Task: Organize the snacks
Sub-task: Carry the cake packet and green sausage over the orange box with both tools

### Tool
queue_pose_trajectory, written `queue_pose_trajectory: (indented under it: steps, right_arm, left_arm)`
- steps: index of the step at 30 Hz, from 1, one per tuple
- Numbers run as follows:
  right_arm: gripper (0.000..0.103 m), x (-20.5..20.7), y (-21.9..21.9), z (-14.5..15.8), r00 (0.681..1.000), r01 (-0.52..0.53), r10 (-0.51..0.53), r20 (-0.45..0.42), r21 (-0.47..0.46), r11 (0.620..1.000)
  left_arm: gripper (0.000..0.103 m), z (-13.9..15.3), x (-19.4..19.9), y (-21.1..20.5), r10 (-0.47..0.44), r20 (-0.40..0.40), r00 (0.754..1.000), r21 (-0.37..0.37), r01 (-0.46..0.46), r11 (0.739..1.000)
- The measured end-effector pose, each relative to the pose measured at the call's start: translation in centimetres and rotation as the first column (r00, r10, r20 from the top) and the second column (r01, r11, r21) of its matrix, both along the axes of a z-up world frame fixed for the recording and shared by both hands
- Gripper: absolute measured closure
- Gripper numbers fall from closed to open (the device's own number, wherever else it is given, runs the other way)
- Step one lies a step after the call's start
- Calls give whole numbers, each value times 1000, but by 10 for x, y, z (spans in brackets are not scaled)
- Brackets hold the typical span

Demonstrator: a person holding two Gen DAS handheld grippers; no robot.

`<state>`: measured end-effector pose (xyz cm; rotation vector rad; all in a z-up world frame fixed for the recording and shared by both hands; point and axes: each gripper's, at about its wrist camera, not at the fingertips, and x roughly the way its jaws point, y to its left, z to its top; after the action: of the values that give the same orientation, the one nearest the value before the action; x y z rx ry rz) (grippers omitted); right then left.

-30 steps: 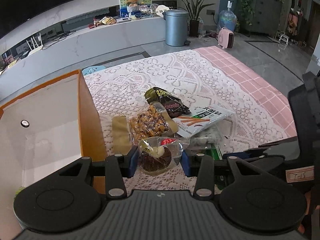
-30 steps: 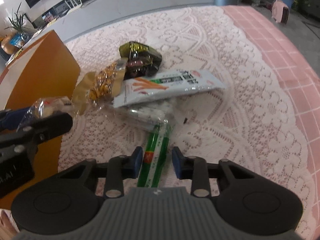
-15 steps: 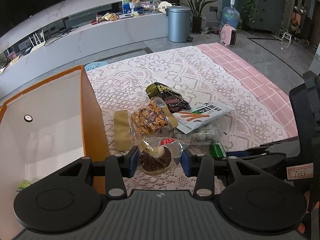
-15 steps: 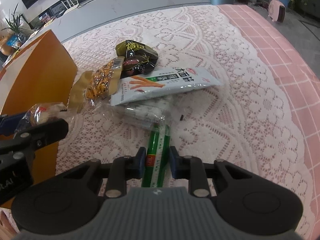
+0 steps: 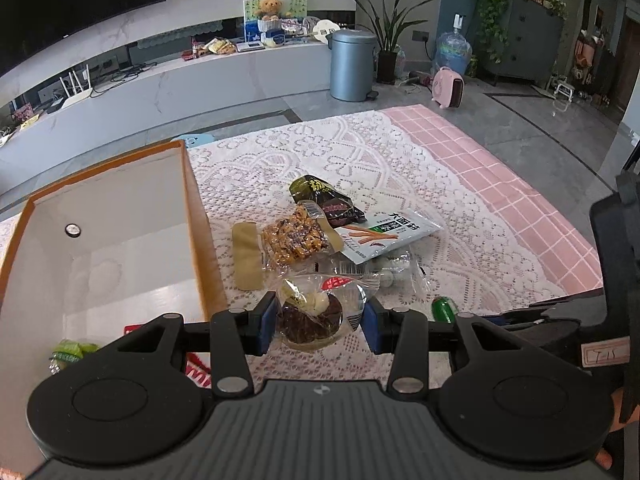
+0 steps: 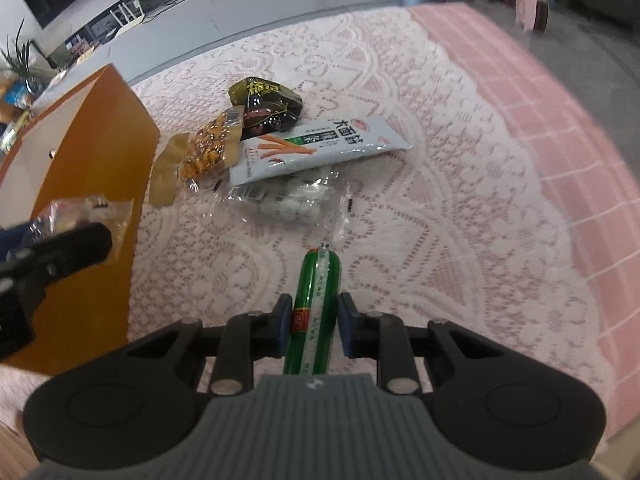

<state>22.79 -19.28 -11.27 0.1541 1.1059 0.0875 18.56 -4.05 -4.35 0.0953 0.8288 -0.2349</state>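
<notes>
Snacks sit in a loose heap on the lace cloth (image 5: 360,152), just right of the orange box (image 5: 192,208), whose white inside shows a few packets at its near end. Biggest in the heap is the white stick pack (image 6: 320,148), lying flat over a clear bag of white sweets (image 6: 296,200). Beside it, toward the box, lies the nut brittle pack (image 5: 294,240), and a dark green pouch (image 5: 324,200) rests at the far end, touching both.

The left gripper (image 5: 318,322) holds a clear-wrapped chocolate cake (image 5: 312,316) between its blue pads, fingers set at a middling width and pressing the wrapper's sides; it hangs over the cloth just beside the box's wall.

The right gripper (image 6: 312,322) has just been narrowing its jaws, and its fingers now pinch a green sausage stick (image 6: 316,300) near the stick's middle. The stick points forward toward the heap, its tip near the sweets bag but apart from it.
</notes>
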Motion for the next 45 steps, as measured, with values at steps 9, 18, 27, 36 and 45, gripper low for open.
queue_pose_trajectory:
  steps: [9, 18, 27, 36, 45]
  right_arm:
    - [81, -27, 2, 23, 999, -9, 7, 39, 44, 999]
    - [81, -59, 32, 49, 989, -65, 67, 131, -15, 998]
    - [81, -67, 63, 97, 958, -114, 117, 263, -26, 993]
    - [81, -51, 108, 120, 928, -201, 195, 318, -13, 979]
    - [81, -23, 147, 117, 914, -285, 257, 314, 47, 957]
  left_arm:
    - [55, 17, -21, 21, 37, 37, 999, -52, -35, 998]
    - [55, 37, -38, 52, 33, 81, 996, -148, -21, 989]
    - [55, 52, -41, 91, 74, 136, 988, -178, -49, 983]
    - [55, 57, -25, 135, 124, 140, 982, -157, -102, 982]
    - [55, 48, 1, 171, 176, 72, 982, -170, -161, 972]
